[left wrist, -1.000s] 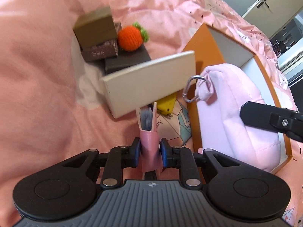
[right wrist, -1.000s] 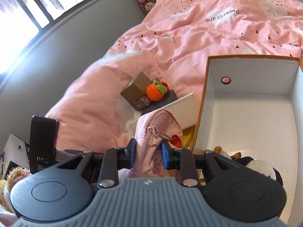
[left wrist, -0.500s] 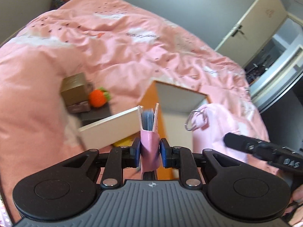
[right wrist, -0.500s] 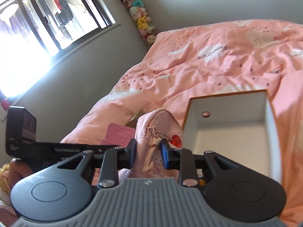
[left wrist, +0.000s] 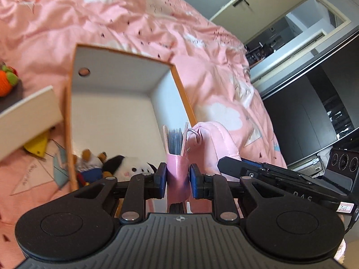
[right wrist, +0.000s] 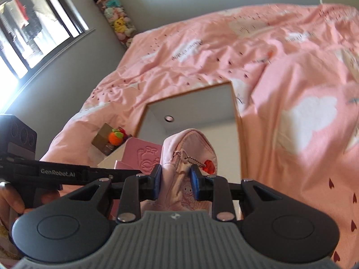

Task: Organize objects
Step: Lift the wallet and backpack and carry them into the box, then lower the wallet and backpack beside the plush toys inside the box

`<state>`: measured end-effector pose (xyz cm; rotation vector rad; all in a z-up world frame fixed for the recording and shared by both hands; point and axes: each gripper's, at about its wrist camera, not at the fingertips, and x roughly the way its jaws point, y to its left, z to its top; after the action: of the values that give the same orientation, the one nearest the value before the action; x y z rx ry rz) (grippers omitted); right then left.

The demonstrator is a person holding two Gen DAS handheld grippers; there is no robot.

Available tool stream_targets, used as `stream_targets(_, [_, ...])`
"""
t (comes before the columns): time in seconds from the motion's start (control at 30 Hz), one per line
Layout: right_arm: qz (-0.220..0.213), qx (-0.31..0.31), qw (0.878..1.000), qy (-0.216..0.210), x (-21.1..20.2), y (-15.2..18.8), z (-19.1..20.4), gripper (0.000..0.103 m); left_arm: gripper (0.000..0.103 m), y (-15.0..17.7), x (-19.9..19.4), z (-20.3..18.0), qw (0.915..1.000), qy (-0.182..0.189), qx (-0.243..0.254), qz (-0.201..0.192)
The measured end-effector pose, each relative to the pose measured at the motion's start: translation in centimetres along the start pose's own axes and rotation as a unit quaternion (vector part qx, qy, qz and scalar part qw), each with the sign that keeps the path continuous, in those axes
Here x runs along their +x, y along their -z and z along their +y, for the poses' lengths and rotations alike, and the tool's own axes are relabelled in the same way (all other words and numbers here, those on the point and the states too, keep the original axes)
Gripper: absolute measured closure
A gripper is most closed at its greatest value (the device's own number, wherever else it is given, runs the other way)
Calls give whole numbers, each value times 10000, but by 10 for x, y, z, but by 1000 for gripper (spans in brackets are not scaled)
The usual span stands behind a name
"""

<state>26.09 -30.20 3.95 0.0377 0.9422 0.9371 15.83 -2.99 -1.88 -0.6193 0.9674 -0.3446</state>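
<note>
A: What is the left gripper [left wrist: 178, 177] carrying?

B: A small pink card holder [left wrist: 177, 157], clamped between both pads. It stands upright, long axis along the fingers, its open end away from the camera with grey sleeves fanned between the two covers. An embossed figure shows on its cover in the right view.

A: And the right gripper [right wrist: 175, 181]?

B: Clenched on a pale pink pouch [right wrist: 190, 148], also upright, zipper end up. A ball chain with a red heart charm [right wrist: 208, 164] hangs from the zipper pull.

A: Where are they?

B: Side by side, held above the near end of the white box [left wrist: 107, 103] with orange edges, which lies on the pink bedspread [left wrist: 139, 15]. Plush toys [left wrist: 112, 165] lie in the box's near left corner.

A: Beyond the box's left edge?

B: A white lid [left wrist: 27, 114], then an orange crochet fruit [left wrist: 5, 85].
</note>
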Motion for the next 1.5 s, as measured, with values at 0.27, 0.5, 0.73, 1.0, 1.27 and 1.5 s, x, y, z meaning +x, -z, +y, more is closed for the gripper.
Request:
stream_targets(0.27, [359,65,9993,96,28,3,-24,75,79,8,50,15,9980,89,-497,389])
stream_targets(0.5, [872,-12,9955,360,47,7,-33,75,79,16,68,17,9970,-147,-472,600])
stream_targets(0.73, [1220,-342,9898,649,59,6,-24,75,79,20,76,18,9955,-282,-524,735])
stream_targets(1.0, [1635,-1270,9705,1236,69,1,-3,71,77,18,79,24,9940,-133,-756,781])
stream_targets(1.27, [1806,-1858,9540,1511,73,2,11,70,73,13,72,21,9958,-64,-623,662])
stream_targets(1.5, [1856,-2541,9313,1836,75,8,29,77,81,12,78,20,9961,-99,-541,695])
